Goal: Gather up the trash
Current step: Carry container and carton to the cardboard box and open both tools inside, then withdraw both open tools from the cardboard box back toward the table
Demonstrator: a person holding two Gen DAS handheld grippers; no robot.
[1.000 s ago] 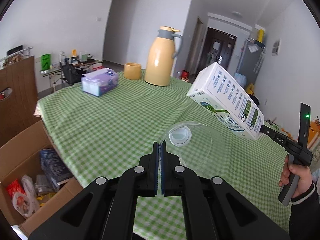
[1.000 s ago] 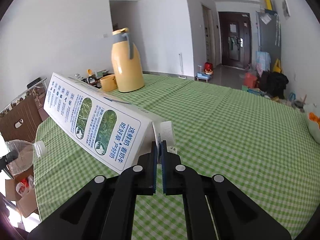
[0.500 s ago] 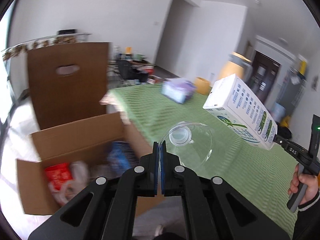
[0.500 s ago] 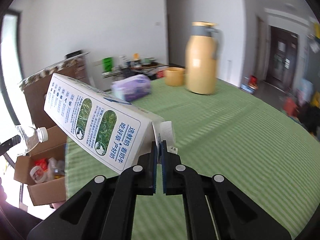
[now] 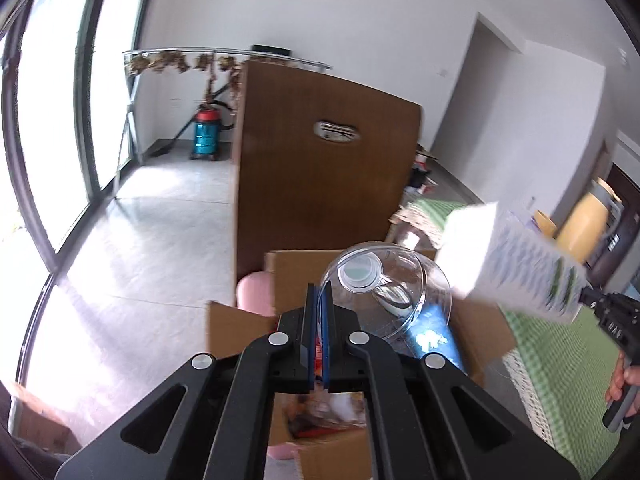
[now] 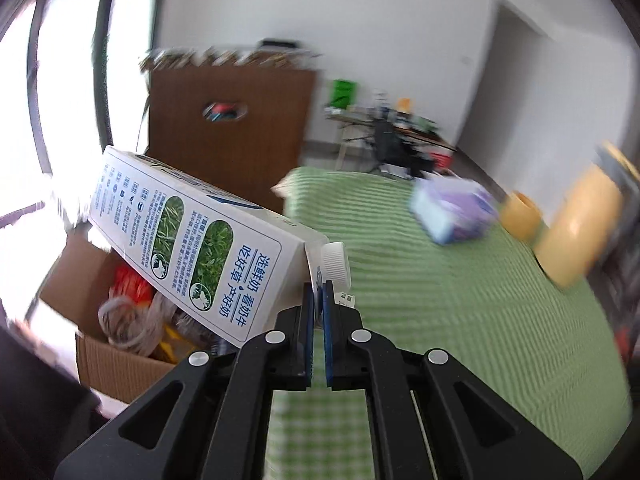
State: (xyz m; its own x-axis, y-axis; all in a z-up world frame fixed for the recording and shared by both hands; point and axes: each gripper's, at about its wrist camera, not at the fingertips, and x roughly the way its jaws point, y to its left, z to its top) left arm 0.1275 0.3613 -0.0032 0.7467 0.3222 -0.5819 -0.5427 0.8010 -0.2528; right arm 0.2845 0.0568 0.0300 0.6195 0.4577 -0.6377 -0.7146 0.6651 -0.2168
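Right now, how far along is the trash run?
Done: cardboard box already holds wrappers. In hand: left gripper shut on clear plastic bottle above the box; right gripper shut on milk carton. Left: drop both in.

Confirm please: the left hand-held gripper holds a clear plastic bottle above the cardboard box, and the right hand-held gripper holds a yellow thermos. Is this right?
Not quite. The right hand-held gripper holds a white milk carton, pinched at its top beside the cap, as the right wrist view shows; the yellow thermos stands on the table. The left hand-held gripper does hold the clear plastic bottle above the cardboard box.
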